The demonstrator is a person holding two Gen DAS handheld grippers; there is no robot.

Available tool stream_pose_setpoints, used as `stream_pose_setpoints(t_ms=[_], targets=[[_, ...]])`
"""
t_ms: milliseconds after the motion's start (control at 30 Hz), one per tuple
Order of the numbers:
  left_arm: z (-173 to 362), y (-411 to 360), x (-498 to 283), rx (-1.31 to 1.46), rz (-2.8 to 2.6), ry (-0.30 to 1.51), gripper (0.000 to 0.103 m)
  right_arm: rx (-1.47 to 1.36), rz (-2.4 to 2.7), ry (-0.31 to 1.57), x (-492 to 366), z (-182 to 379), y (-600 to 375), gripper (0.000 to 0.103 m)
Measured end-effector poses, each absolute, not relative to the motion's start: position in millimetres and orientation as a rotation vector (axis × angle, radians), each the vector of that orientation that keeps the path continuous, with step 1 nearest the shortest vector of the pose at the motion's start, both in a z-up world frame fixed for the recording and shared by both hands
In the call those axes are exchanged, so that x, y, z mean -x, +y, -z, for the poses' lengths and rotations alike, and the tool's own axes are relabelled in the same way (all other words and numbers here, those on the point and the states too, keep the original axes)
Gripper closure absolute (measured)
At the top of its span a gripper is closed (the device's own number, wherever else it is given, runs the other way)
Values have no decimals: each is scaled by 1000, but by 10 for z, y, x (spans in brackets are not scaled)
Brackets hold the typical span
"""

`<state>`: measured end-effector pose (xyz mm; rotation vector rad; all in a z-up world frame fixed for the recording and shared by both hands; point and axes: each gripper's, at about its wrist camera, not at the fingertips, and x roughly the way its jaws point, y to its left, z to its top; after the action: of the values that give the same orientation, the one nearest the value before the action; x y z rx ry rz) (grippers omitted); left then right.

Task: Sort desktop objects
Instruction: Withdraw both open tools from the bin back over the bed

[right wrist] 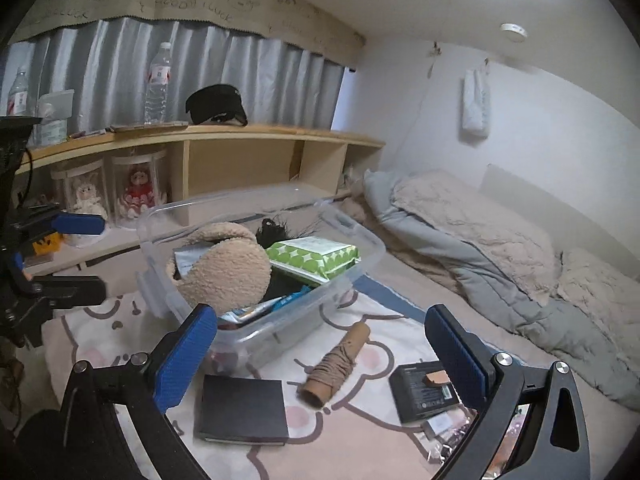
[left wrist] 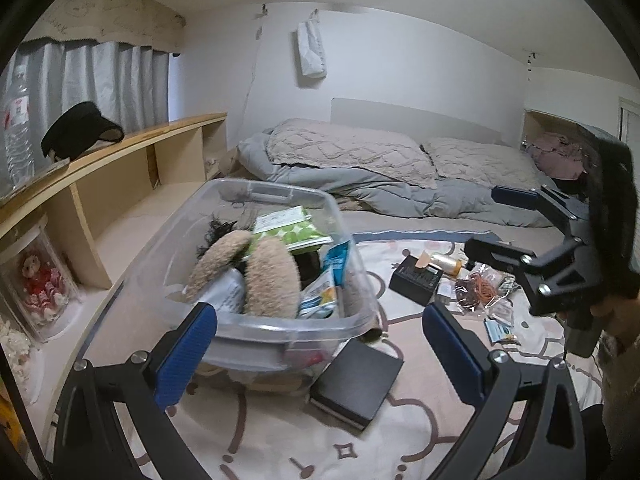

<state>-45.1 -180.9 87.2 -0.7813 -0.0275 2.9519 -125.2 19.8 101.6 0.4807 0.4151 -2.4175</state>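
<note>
A clear plastic bin [left wrist: 348, 322] [right wrist: 362, 268] sits on the patterned blanket, holding beige fuzzy earmuffs [left wrist: 272, 276] [right wrist: 224, 272], a green tissue pack [left wrist: 290, 226] [right wrist: 316, 256] and snack packets. My left gripper [left wrist: 320, 356] hovers open just in front of the bin with nothing between its fingers. My right gripper [right wrist: 320, 356] is open and empty above a black notebook [right wrist: 244, 410] [left wrist: 356, 384] and a twine-wrapped cardboard tube [right wrist: 336, 364]. A black box [right wrist: 424, 392] [left wrist: 418, 280] lies to the right. In the left wrist view the right gripper [left wrist: 486, 224] hangs at the right.
Loose small packets and rubber bands [left wrist: 482, 290] lie beside the black box. A wooden shelf [right wrist: 240, 160] with water bottles [right wrist: 158, 84], a black cap [right wrist: 218, 104] and dolls in jars [right wrist: 138, 192] runs along the left. A grey duvet [left wrist: 360, 176] and pillows cover the far bed.
</note>
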Motion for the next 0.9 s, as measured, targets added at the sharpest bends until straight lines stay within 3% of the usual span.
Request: stream_pose_setpoints(t_ms=[900], targets=[[-615, -681, 855, 603, -2976, -48, 0, -421, 2704, 224, 1040, -623, 1540, 0]])
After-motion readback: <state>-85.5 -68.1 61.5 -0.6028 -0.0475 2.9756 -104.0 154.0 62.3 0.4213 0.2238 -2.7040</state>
